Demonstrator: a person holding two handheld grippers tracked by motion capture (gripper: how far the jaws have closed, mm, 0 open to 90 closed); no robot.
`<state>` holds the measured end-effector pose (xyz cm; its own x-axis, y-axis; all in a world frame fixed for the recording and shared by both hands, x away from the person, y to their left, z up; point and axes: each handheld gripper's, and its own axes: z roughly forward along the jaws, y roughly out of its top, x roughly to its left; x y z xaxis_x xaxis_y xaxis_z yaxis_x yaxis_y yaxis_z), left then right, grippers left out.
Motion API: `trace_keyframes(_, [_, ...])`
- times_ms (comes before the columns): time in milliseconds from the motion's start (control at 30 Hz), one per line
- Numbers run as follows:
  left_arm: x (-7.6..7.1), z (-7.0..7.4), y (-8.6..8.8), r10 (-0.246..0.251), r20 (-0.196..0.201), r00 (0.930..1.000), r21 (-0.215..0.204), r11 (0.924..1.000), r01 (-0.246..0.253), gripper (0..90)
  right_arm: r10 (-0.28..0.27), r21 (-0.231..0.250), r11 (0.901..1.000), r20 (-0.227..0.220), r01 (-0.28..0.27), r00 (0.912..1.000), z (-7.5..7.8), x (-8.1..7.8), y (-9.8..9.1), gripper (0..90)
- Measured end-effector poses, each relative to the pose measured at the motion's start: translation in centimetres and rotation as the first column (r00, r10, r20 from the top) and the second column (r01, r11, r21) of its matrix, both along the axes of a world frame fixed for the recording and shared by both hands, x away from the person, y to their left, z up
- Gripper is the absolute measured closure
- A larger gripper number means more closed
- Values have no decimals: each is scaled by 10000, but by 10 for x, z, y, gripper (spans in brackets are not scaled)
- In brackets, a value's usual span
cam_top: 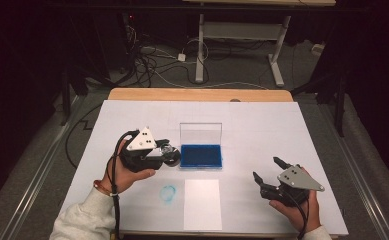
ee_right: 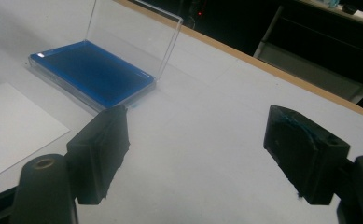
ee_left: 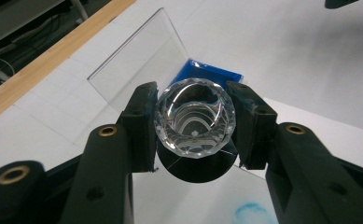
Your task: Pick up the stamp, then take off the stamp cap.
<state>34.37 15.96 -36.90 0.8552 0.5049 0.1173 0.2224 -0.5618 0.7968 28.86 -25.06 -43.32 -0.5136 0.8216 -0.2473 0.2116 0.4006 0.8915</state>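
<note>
A clear faceted stamp [cam_top: 168, 152] with a black round base sits between the jaws of my left gripper [cam_top: 174, 157], which is shut on it just left of the blue ink pad [cam_top: 201, 156]. In the left gripper view the stamp [ee_left: 194, 116] is squeezed from both sides in front of the ink pad [ee_left: 212, 74] and its raised clear lid [ee_left: 139, 65]. My right gripper [cam_top: 265, 167] hovers open at the front right with nothing between its jaws. In the right gripper view that gripper [ee_right: 198, 140] points past the ink pad [ee_right: 90, 70].
A white paper sheet [cam_top: 202, 204] lies at the front edge, with a blue stamped smudge [cam_top: 168, 194] on the white mat [cam_top: 262, 125] to its left. The wooden table edge [cam_top: 197, 94] runs along the back. Cables and a desk frame [cam_top: 239, 45] stand on the floor beyond.
</note>
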Motion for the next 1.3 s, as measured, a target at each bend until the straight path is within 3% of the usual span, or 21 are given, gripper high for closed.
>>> trace_keyframes(533, [-11, -6, -6, -337, -152, 9993, -15, 9994, 337, 548, 477, -91, 9988, -51, -478, 9988, -1, 8, 10, 225])
trace_keyframes(1067, [-22, -13, -31, -1213, -439, 9916, 449, 9914, 1233, 548, 685, -78, 9976, -212, -687, 9974, -3, 9, 13, 215])
trace_keyframes(1267, [-21, -16, -38, -1450, -667, 9872, 268, 9888, 1471, 548, 1402, -4, 9901, -768, -1406, 9871, -2, 9, 22, 186])
trace_keyframes(1300, [-20, -17, -38, -1420, -669, 9876, 260, 9892, 1440, 548, 1912, 160, 9815, -1053, -1906, 9759, 0, 9, 29, 183])
